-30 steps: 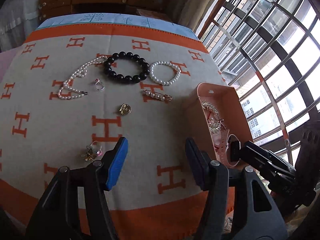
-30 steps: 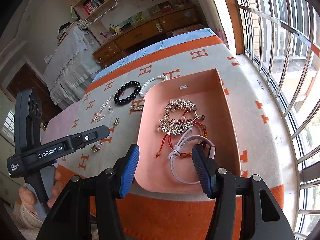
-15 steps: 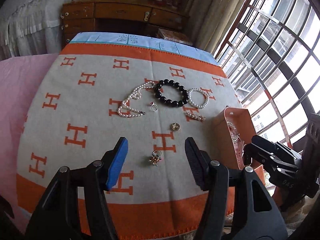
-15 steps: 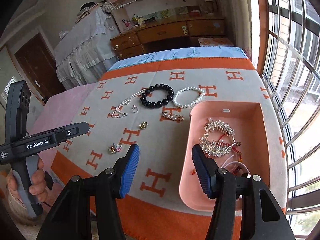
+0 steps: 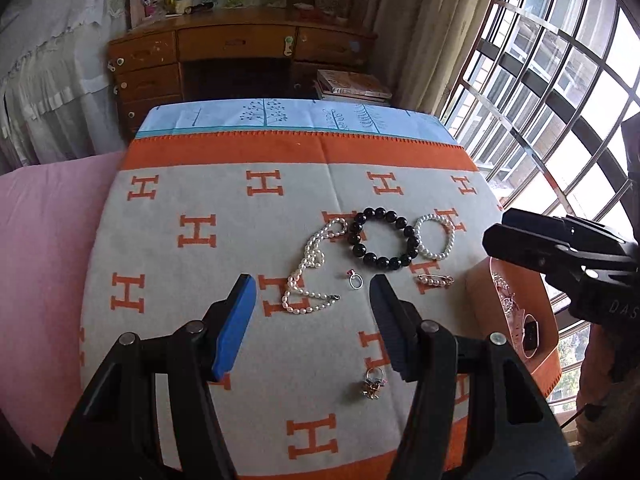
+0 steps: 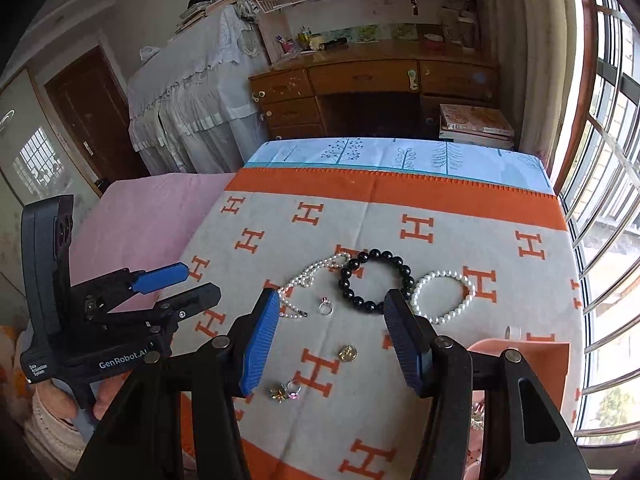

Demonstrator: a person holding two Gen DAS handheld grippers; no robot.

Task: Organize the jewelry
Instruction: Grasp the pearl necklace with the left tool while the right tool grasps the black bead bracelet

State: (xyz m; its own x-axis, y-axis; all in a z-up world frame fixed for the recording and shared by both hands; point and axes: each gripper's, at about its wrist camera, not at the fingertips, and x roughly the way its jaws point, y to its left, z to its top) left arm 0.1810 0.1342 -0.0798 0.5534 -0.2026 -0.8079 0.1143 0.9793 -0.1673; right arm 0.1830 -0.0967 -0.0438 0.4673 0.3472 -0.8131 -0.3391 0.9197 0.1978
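Fingers of both the left gripper [image 5: 312, 320] and the right gripper [image 6: 332, 336] are spread wide, holding nothing. Loose jewelry lies left of the pink box [image 5: 480, 300], likely waiting to go in: black bracelet [image 5: 382, 239], pearl necklace [image 5: 310, 264], ring [image 5: 355, 280].

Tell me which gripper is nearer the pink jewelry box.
Right. The right gripper hangs open just beside the pink jewelry box, at its left edge. The left gripper is open farther left, over the pearl necklace.
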